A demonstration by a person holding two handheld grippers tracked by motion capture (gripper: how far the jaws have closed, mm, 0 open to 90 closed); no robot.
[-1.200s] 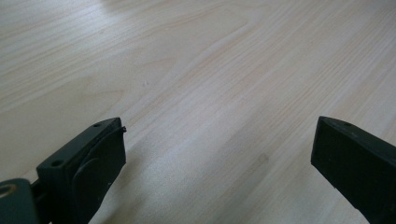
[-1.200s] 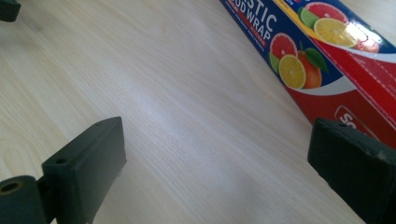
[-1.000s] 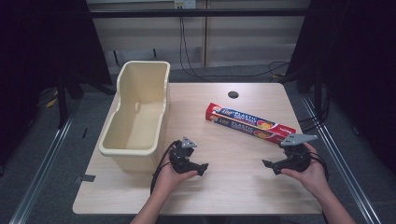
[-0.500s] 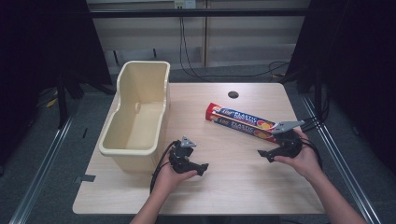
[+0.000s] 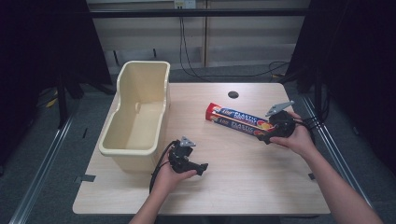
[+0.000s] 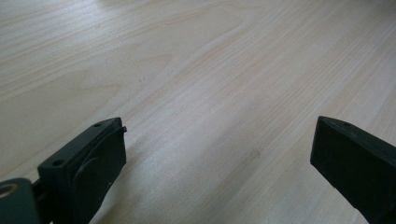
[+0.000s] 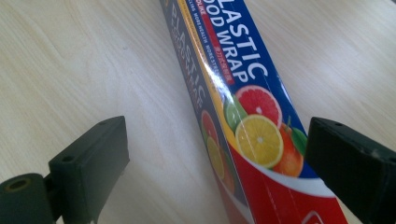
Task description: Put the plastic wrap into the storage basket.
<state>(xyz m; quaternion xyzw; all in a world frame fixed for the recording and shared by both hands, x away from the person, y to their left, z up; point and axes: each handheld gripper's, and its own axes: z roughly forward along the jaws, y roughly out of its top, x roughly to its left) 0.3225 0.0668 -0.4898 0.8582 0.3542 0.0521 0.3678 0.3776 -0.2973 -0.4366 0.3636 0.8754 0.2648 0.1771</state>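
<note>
A long red and blue plastic wrap box lies flat on the wooden table, right of centre. My right gripper is open at the box's near right end. In the right gripper view the box runs between the two black jaws, closer to the right one, and neither jaw touches it. My left gripper rests low on the table near the front, left of centre, open. Between its jaws lies bare wood.
A tall cream plastic tub stands along the table's left side, just behind the left hand. A round cable hole sits near the table's far edge. Black cables trail from both grippers.
My right gripper has moved forward and to the left, up to the right end of the plastic wrap box. The left gripper has stayed in place.
</note>
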